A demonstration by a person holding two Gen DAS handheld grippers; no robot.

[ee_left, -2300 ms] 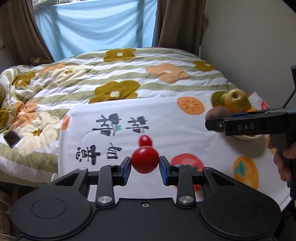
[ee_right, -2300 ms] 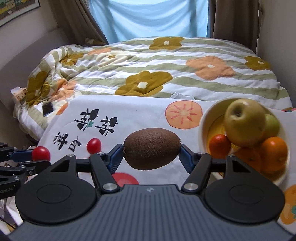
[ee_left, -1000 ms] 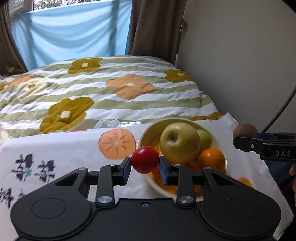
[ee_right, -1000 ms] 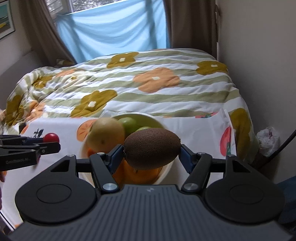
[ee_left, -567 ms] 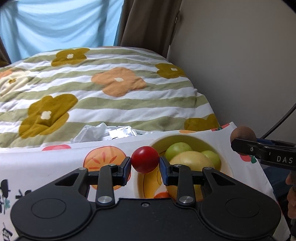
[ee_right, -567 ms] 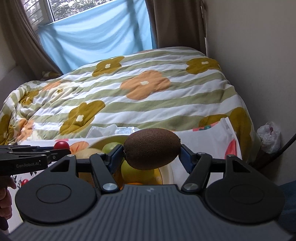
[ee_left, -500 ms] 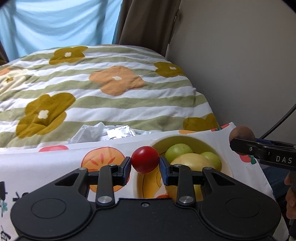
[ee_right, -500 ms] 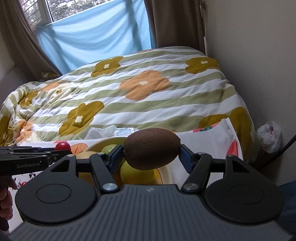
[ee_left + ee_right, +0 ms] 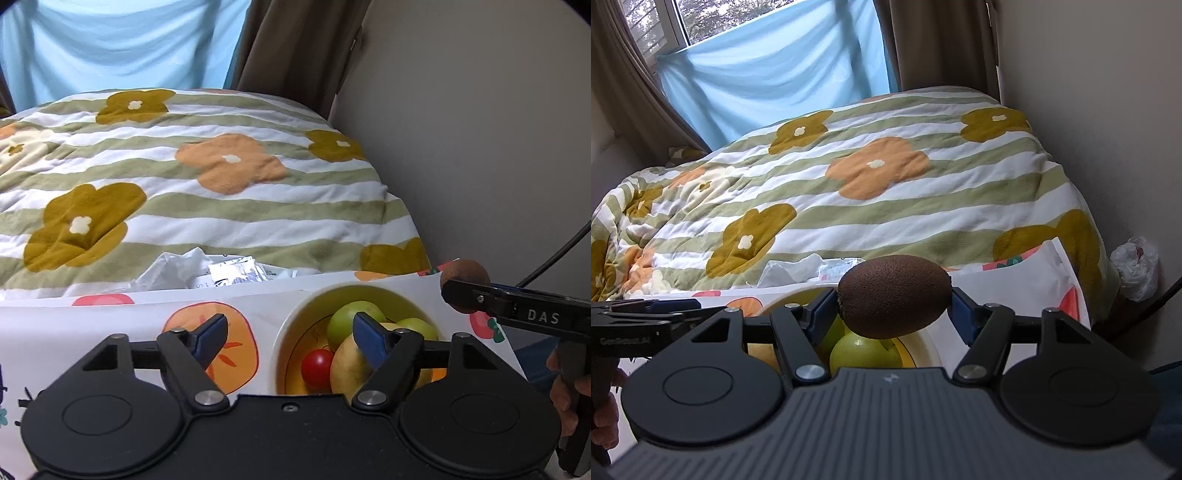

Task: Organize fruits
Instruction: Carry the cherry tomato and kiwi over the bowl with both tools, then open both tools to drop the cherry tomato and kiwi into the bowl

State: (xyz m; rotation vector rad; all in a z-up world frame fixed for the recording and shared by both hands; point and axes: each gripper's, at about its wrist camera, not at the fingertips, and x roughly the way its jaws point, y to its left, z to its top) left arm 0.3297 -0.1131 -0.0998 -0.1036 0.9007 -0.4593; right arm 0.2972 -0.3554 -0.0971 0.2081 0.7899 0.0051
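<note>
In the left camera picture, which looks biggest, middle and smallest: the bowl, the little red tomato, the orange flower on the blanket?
1. Orange flower, though it lies farther away.
2. Bowl, partly hidden, so these two are close.
3. Tomato, clearly smallest.

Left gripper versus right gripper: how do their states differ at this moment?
The left gripper is open with nothing between its fingers, while the right gripper is shut on the kiwi. The left gripper's fruit, the cherry tomato, already lies in the bowl; the right gripper's kiwi is held above it. Both point over the bowl.
</note>
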